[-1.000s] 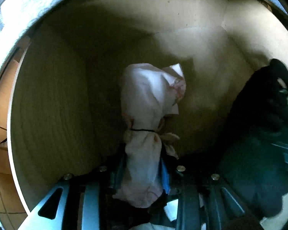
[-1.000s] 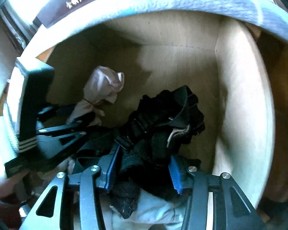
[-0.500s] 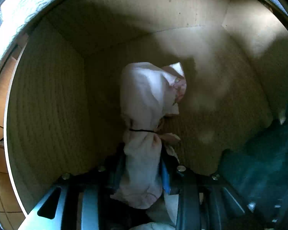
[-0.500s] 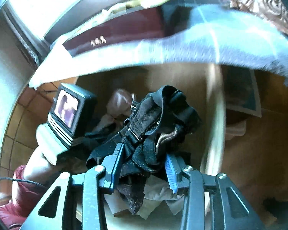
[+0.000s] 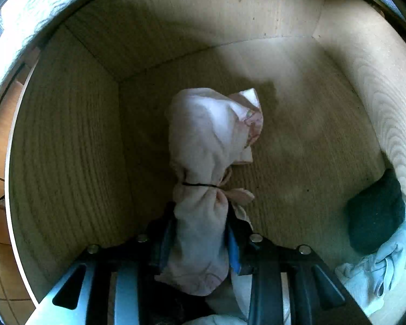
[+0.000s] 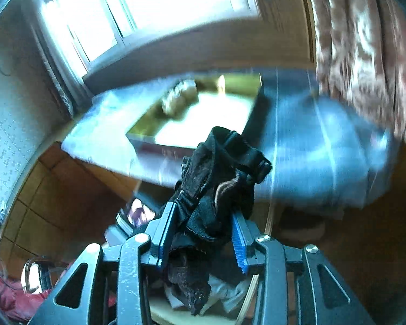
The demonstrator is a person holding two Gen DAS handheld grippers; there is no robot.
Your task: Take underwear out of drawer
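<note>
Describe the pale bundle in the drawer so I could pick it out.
Look inside the light wooden drawer. On its floor lies a pale pink cloth bundle, its near end between the left gripper fingers. Unlike the dark garment nearby, a thin black band cinches it.

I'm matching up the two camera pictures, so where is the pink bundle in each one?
Left wrist: pink bundle at centre, between the left gripper fingers, inside the drawer.
Right wrist: not in it.
Shared landmark: the blue cloth, here along the top-left rim.
</note>
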